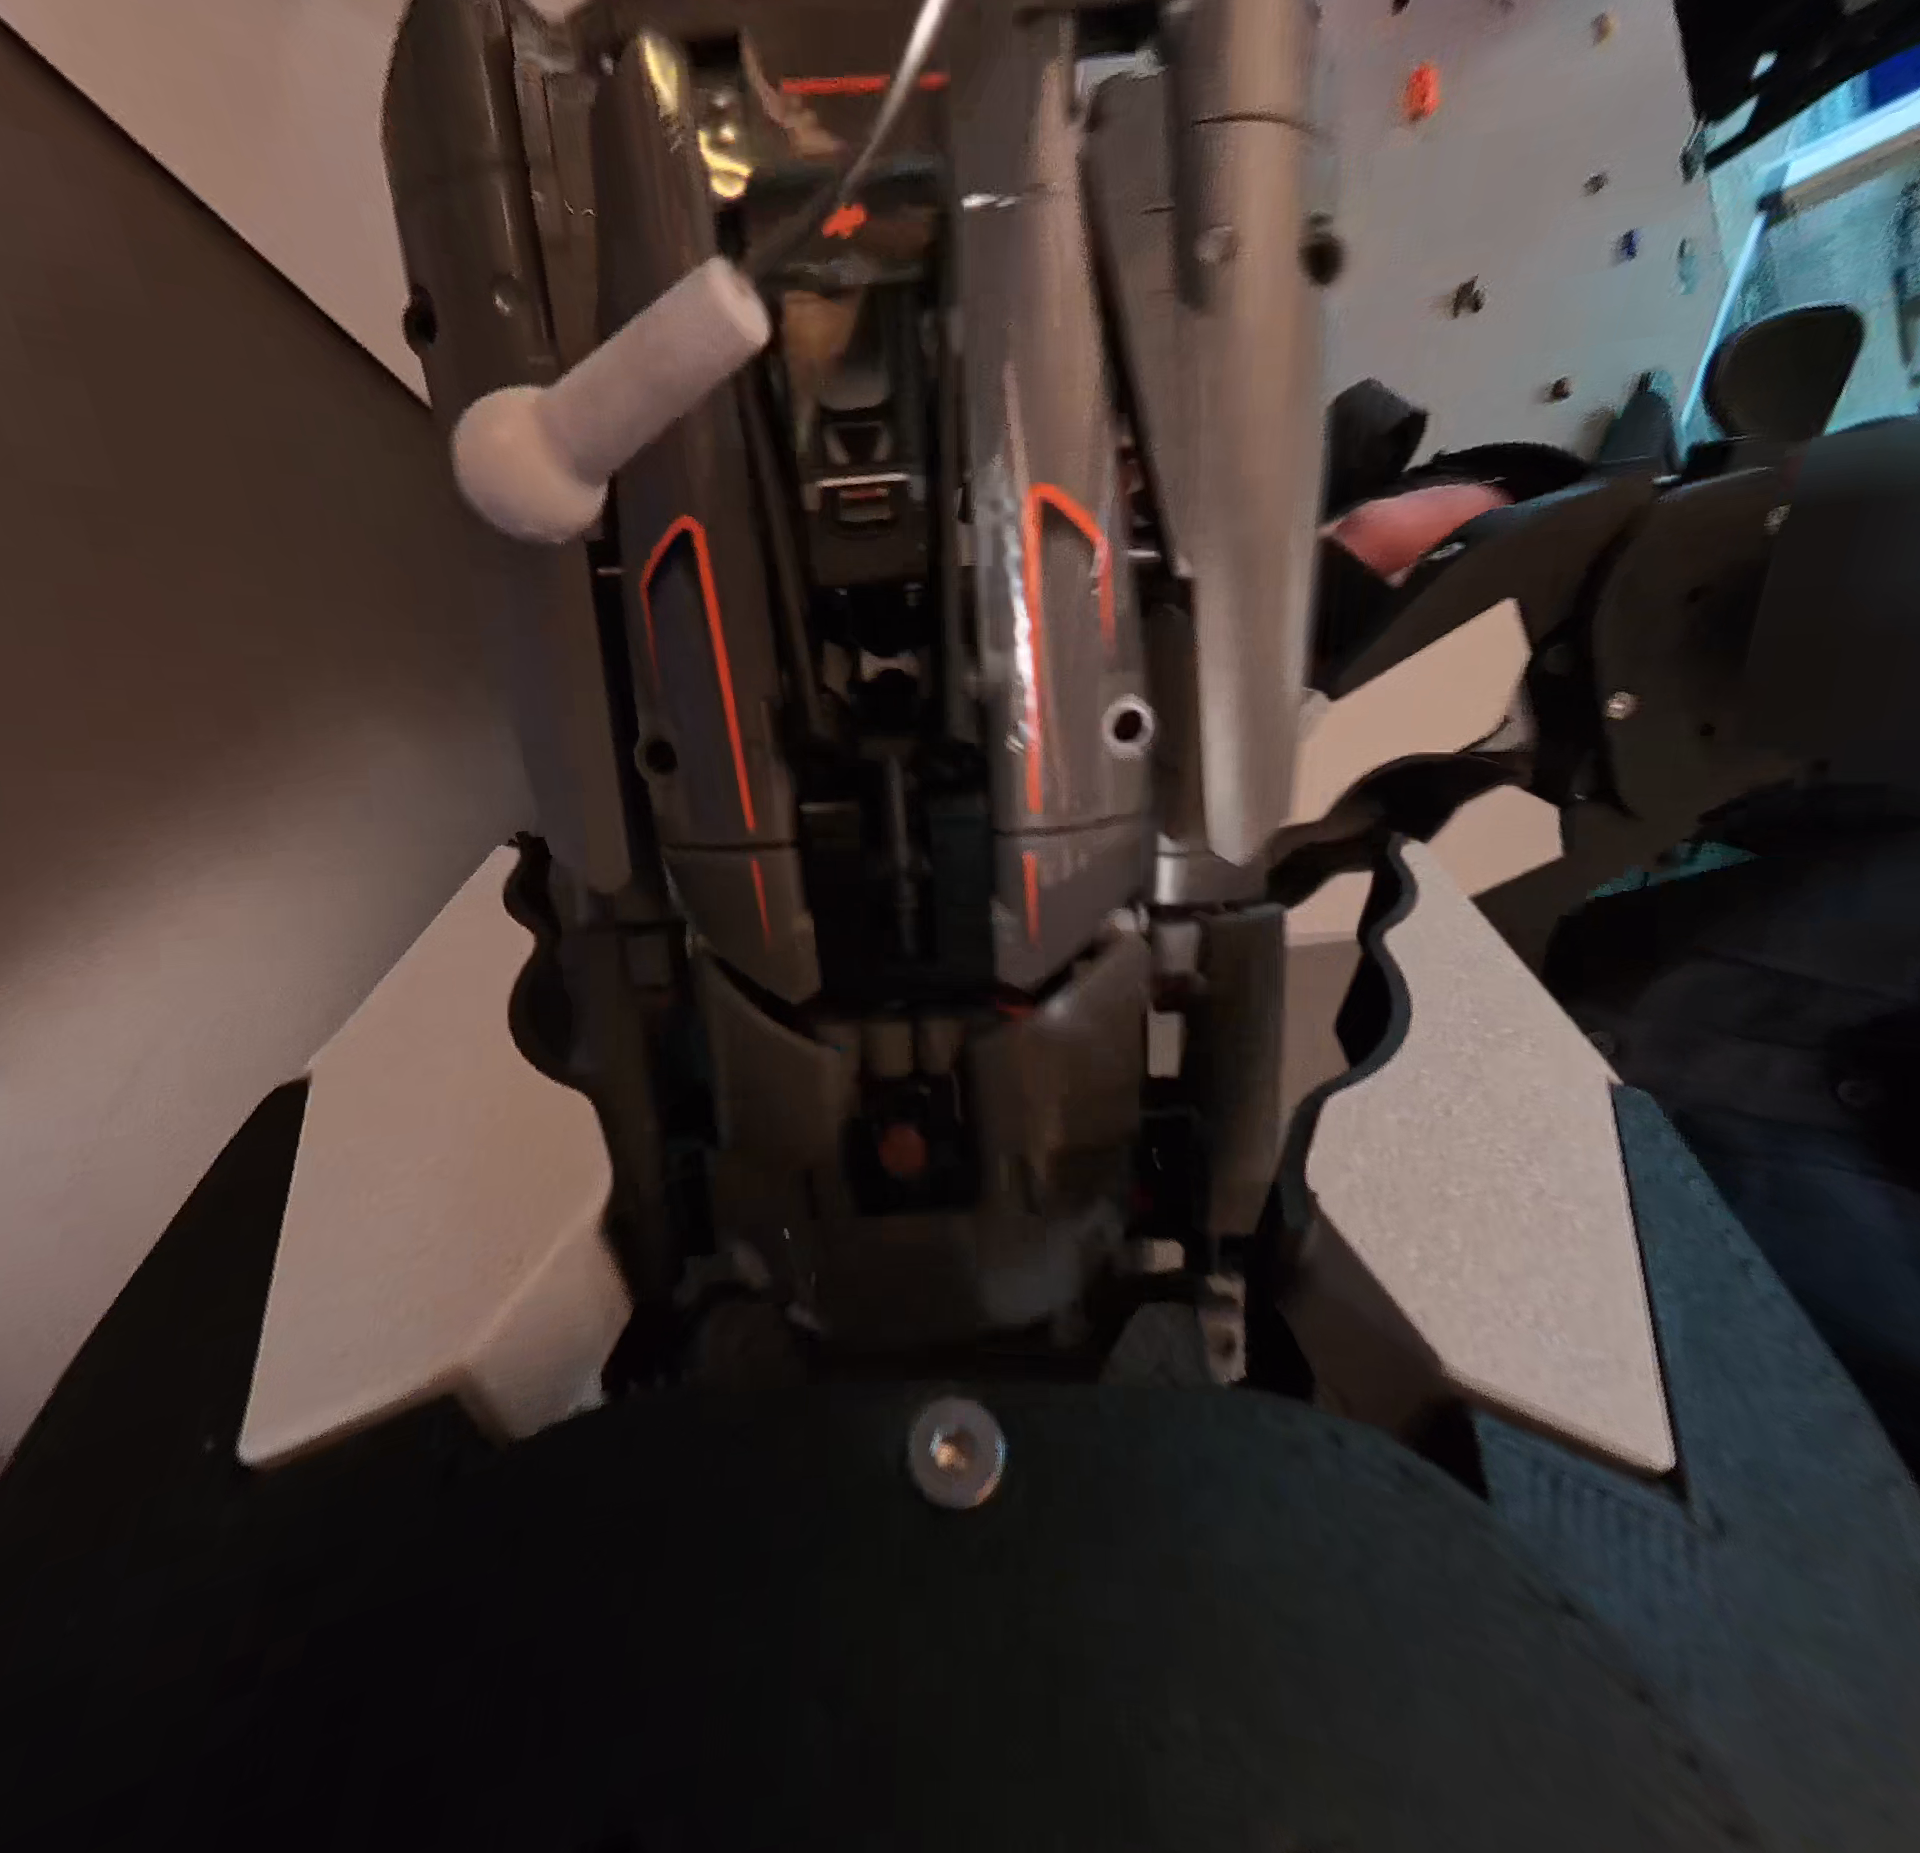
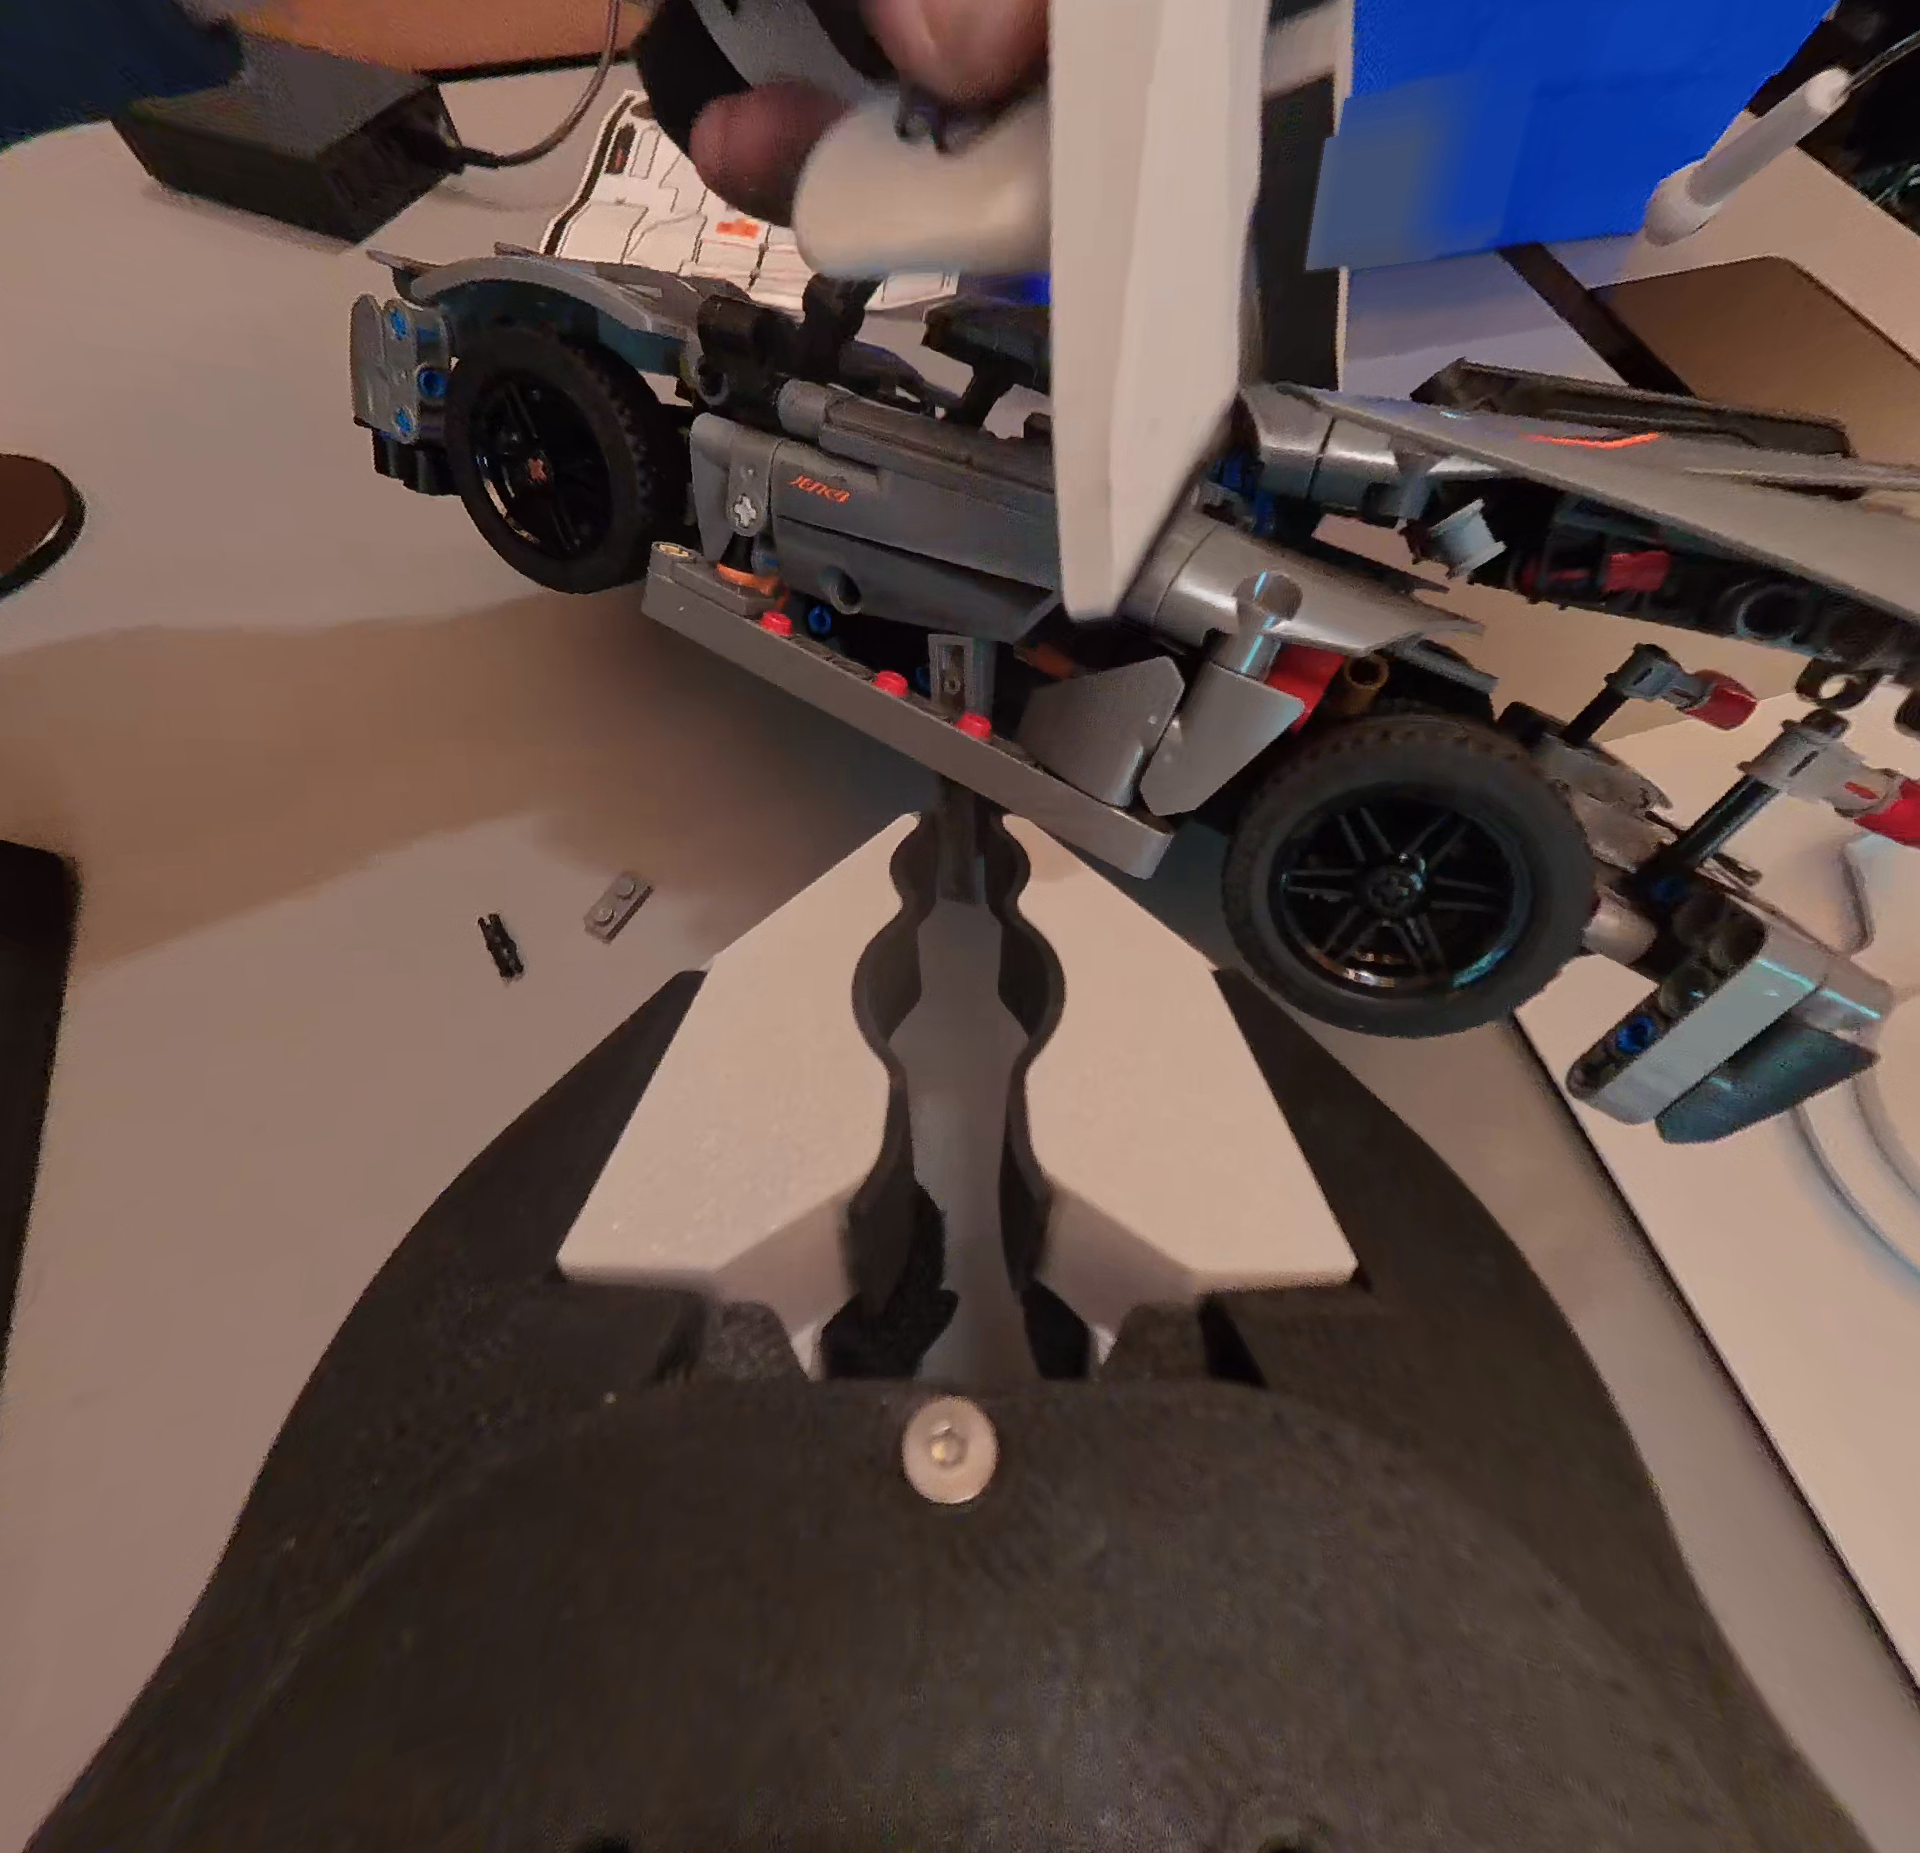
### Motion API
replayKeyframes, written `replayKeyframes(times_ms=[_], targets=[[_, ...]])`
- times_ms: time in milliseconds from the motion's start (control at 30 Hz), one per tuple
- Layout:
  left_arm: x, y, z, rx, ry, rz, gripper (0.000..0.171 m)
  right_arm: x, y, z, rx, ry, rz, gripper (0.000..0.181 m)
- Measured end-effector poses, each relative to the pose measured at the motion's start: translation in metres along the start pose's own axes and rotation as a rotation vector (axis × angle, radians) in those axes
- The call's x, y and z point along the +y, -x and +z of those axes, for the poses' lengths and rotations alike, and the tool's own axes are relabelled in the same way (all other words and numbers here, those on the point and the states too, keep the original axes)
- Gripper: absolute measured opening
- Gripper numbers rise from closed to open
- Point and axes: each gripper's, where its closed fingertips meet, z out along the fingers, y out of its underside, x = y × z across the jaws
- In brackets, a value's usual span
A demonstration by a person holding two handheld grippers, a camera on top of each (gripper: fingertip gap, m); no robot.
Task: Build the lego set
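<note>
Left tool (image 1: pixel 956 930) around lego car (image 1: pixel 883 660)

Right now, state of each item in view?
lego car: mostly built, lifted off the table, tilted
left gripper: shut on the lego car body
right gripper: shut on a thin dark piece, tip at the car's side sill
grey plate: loose on the table
black pin: loose on the table

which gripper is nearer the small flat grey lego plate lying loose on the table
Right. The right gripper sits just right of the grey plate; the left gripper clamps the raised grey car above.
</note>
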Motion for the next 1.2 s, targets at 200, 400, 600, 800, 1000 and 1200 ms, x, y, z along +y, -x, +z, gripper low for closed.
replayKeyframes(times_ms=[200,400,600,800,1000,1200], targets=[[0.006,-0.019,-0.035,-0.224,-0.011,0.190,0.140,-0.008,-0.003,0.001,0.007,-0.041,0.026,0.006],[0.031,-0.025,-0.040,-0.573,0.139,0.383,0.136,-0.017,-0.009,0.000,0.006,-0.085,0.074,0.006],[0.053,-0.011,-0.037,-0.834,0.167,0.464,0.117,-0.024,-0.013,0.001,0.008,-0.115,0.104,0.006],[0.053,0.006,-0.048,-1.032,0.128,0.487,0.092,-0.027,-0.013,0.003,0.001,-0.131,0.115,0.006],[0.050,0.008,-0.050,-1.002,0.075,0.443,0.087,-0.028,-0.013,0.001,0.004,-0.128,0.115,0.006],[0.047,0.010,-0.054,-0.967,0.034,0.410,0.085,-0.027,-0.014,0.002,0.007,-0.121,0.122,0.006]])
